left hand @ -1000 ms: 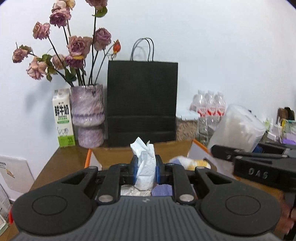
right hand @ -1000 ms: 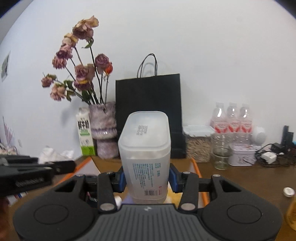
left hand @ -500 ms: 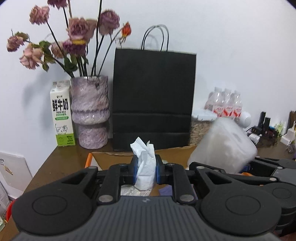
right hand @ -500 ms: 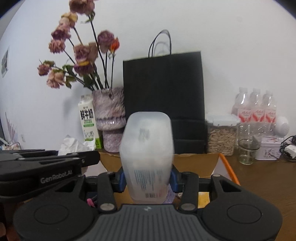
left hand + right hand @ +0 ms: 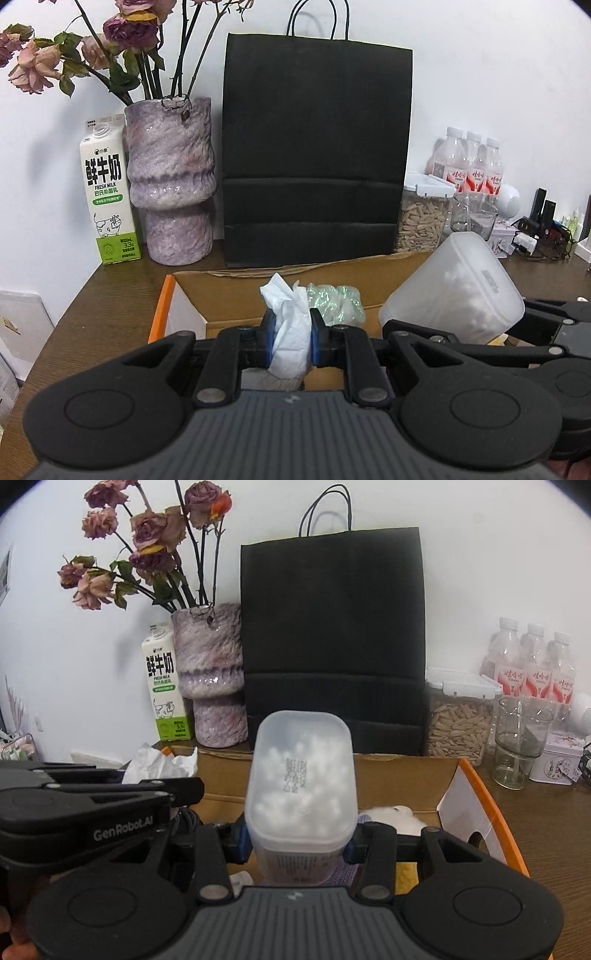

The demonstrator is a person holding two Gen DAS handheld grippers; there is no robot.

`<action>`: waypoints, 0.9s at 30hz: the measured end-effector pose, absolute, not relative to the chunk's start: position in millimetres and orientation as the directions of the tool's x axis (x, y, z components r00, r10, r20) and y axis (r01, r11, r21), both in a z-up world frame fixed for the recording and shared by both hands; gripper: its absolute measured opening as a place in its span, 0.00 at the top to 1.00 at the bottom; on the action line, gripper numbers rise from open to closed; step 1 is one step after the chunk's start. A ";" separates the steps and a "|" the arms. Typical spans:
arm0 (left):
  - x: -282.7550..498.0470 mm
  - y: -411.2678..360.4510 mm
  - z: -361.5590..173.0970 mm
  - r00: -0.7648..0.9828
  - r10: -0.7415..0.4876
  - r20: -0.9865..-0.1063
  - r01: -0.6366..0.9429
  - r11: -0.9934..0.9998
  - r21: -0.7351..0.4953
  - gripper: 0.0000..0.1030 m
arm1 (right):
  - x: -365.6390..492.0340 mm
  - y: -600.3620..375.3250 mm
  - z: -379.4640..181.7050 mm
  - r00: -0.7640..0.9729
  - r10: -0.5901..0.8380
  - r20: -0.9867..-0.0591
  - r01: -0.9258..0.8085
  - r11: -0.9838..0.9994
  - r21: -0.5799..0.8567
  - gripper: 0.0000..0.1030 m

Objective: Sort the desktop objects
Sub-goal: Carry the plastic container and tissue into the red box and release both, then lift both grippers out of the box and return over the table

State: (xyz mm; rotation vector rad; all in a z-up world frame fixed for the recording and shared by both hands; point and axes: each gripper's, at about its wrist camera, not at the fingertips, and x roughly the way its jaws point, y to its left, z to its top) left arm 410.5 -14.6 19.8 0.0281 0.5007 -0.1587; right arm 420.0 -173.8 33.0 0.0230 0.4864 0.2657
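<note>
A: What do the two grippers carry?

B: The left gripper [image 5: 289,345] is pinched nearly closed on a crumpled tissue [image 5: 288,328]; the right gripper [image 5: 297,843] is clamped partway on a frosted cotton-ball container [image 5: 301,786].

A: Where?

B: Lower centre of each frame, over the open cardboard box [image 5: 399,775], probably to drop both in.

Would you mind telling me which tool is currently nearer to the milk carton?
Left. The left tool, shut on a tissue, sits on the side toward the milk carton; the right tool, gripping the plastic container, is farther to the right.
</note>
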 end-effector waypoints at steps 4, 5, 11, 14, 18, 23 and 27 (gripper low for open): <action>405.7 -14.7 21.5 0.881 -0.105 -0.461 0.130 0.991 0.023 0.66 | 417.5 -175.6 34.5 0.847 0.256 -0.466 -0.248 0.966 0.080 0.52; 404.2 -14.1 22.8 0.888 -0.082 -0.452 0.112 0.993 0.039 0.57 | 416.5 -175.9 36.6 0.851 0.243 -0.466 -0.239 0.969 0.068 0.43; 402.1 -0.4 30.3 0.896 -0.045 -0.442 0.067 0.997 0.035 0.00 | 408.3 -196.4 49.6 0.867 0.233 -0.441 -0.212 0.973 0.095 0.00; 397.0 0.4 33.5 0.897 -0.054 -0.438 0.074 0.997 0.029 0.00 | 404.4 -202.3 55.0 0.861 0.254 -0.441 -0.232 0.967 0.105 0.00; 391.7 -1.6 35.5 0.898 -0.054 -0.437 0.077 0.996 0.035 0.00 | 398.4 -204.0 58.0 0.865 0.251 -0.433 -0.232 0.968 0.098 0.00; 385.4 -3.0 38.1 0.902 -0.062 -0.428 0.087 0.995 0.039 0.00 | 392.5 -202.5 59.9 0.865 0.256 -0.433 -0.243 0.966 0.085 0.00; 377.4 -2.5 42.4 0.908 -0.070 -0.413 0.094 0.995 0.039 0.00 | 385.2 -202.6 63.9 0.869 0.258 -0.423 -0.250 0.965 0.074 0.00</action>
